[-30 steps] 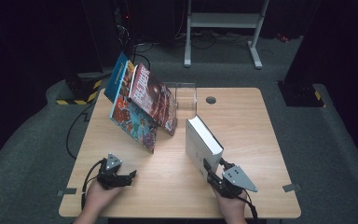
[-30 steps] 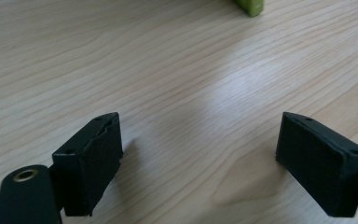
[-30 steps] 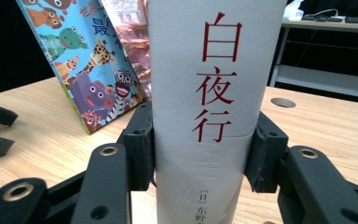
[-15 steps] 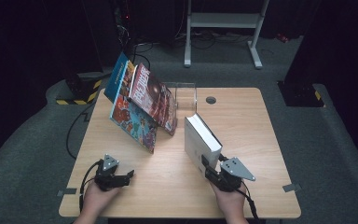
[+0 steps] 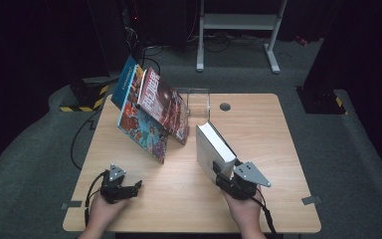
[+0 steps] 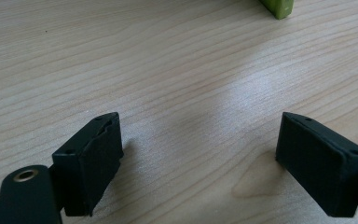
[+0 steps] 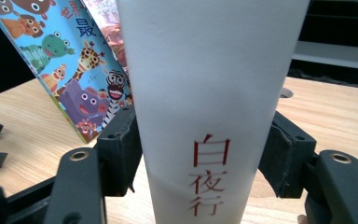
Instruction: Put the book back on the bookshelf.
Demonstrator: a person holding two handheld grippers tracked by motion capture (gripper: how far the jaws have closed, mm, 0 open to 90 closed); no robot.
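On the near right part of the wooden worktop a thick white book stands on its edge, tilted, with its spine turned toward the person. The right claw sits at the near end of that book, one jaw on each side of the spine. From the right gripper view the white book rises between the two black jaws, red characters printed down its spine; the jaws have just been opening, the left one lies against the cover while a sliver of a gap shows at the right one, so they flank the book rather than squeeze it. The person's right hand comes in from the near edge behind this claw.

Farther left, toward the far side of the worktop, a set of colourful picture books leans together at a slant, just beside the white book but apart from it. A clear stand is behind them. In the right gripper view the nearest picture book shows cartoon animals on its cover.

Near the left corner, the left claw rests low over bare wood, well apart from all the books. Its jaws stand wide with nothing between them, as the left gripper view confirms.
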